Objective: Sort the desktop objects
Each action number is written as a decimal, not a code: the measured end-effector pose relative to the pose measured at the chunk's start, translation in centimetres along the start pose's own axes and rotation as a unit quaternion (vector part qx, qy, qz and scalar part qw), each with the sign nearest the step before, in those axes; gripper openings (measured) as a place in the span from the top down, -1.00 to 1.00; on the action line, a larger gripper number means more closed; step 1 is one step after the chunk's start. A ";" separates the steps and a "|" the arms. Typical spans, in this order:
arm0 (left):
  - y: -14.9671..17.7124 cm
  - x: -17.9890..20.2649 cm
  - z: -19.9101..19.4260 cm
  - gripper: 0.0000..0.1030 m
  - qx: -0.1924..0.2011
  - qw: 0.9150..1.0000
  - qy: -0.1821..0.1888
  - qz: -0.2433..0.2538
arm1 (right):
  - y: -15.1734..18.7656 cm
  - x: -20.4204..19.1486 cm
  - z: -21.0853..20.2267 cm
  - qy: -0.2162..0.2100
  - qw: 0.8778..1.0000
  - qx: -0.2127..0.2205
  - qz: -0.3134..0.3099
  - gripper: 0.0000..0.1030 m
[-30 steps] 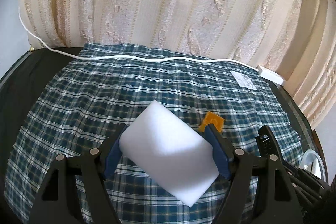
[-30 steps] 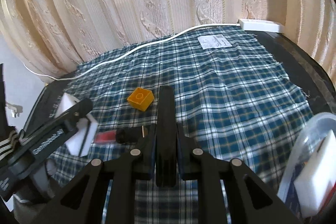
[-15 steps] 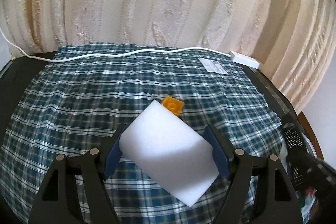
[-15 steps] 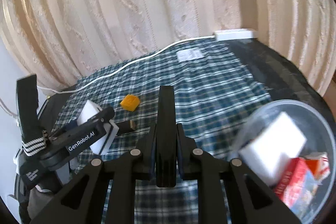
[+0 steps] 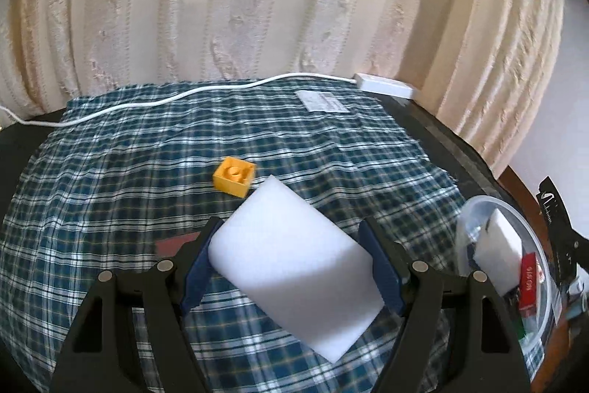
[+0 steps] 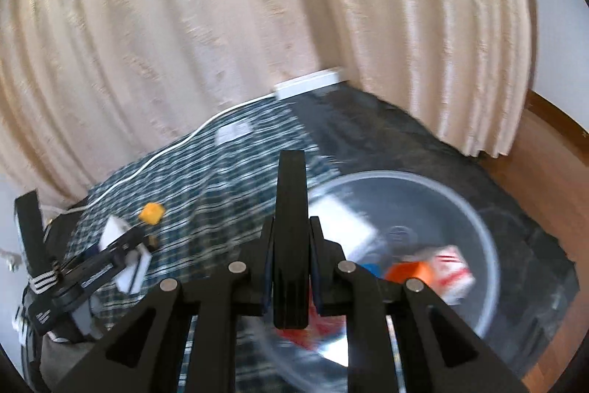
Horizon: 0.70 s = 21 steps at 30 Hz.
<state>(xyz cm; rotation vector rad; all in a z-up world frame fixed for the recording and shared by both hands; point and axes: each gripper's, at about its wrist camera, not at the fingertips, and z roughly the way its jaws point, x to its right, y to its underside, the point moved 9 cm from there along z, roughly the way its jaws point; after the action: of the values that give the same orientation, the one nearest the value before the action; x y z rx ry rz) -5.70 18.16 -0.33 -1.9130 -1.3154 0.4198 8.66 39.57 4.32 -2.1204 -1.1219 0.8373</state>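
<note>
My left gripper (image 5: 292, 267) is shut on a white foam block (image 5: 294, 264) and holds it above the plaid cloth (image 5: 147, 172). A yellow toy brick (image 5: 234, 175) lies on the cloth just beyond it. My right gripper (image 6: 291, 267) is shut on a flat black object (image 6: 291, 227) that sticks out forward, above a clear plastic bowl (image 6: 475, 216). The bowl holds a white block (image 6: 346, 227), red and orange items and a red-and-white box (image 6: 452, 267). The bowl also shows in the left wrist view (image 5: 530, 238) at the right.
A white cable (image 5: 165, 100) and a white power strip (image 5: 386, 86) lie along the table's far edge by the cream curtain (image 5: 294, 6). A white label (image 5: 322, 101) sits on the cloth. A dark red flat item (image 5: 173, 242) lies under my left fingers. Wooden floor (image 6: 552, 153) lies to the right.
My left gripper with the foam block has swung right, bringing the bowl into view. My right gripper with the black object has moved right and over the bowl.
</note>
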 end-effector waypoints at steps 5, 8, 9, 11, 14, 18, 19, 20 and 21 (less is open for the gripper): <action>0.3 1.5 -0.4 -0.51 0.003 1.000 0.012 0.018 | -0.2 3.2 -0.1 0.027 0.999 0.000 0.019 0.65; 0.5 2.5 -0.5 -0.51 0.003 0.999 0.018 0.031 | 0.2 4.3 0.1 0.037 0.999 -0.005 0.023 0.65; 0.6 2.9 -0.6 -0.51 0.002 0.999 0.021 0.035 | 0.3 4.6 0.2 0.037 0.999 -0.008 0.025 0.65; 0.7 3.3 -0.7 -0.51 0.003 0.999 0.026 0.040 | 0.5 4.8 0.7 0.043 0.999 -0.014 0.023 0.65; 0.8 3.7 -0.8 -0.51 0.001 0.999 0.034 0.042 | 1.1 5.4 1.4 0.047 0.998 -0.025 0.029 0.64; 0.8 3.8 -0.8 -0.52 0.000 0.999 0.036 0.041 | 1.6 6.2 1.9 0.049 0.998 -0.034 0.036 0.64; 0.9 3.8 -0.9 -0.52 -0.001 0.999 0.037 0.040 | 1.7 6.3 2.0 0.050 0.997 -0.035 0.037 0.64; 0.9 3.8 -0.8 -0.52 -0.002 0.999 0.037 0.040 | 1.8 6.5 2.1 0.053 0.997 -0.038 0.038 0.64; 1.0 3.8 -0.8 -0.52 -0.002 0.998 0.038 0.040 | 1.8 6.6 2.3 0.054 0.997 -0.039 0.039 0.64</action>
<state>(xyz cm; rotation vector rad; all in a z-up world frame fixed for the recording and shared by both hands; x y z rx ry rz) -2.99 21.10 0.04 -1.9705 -1.1955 0.3800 10.73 44.89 -0.08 -2.2589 -1.0367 0.7139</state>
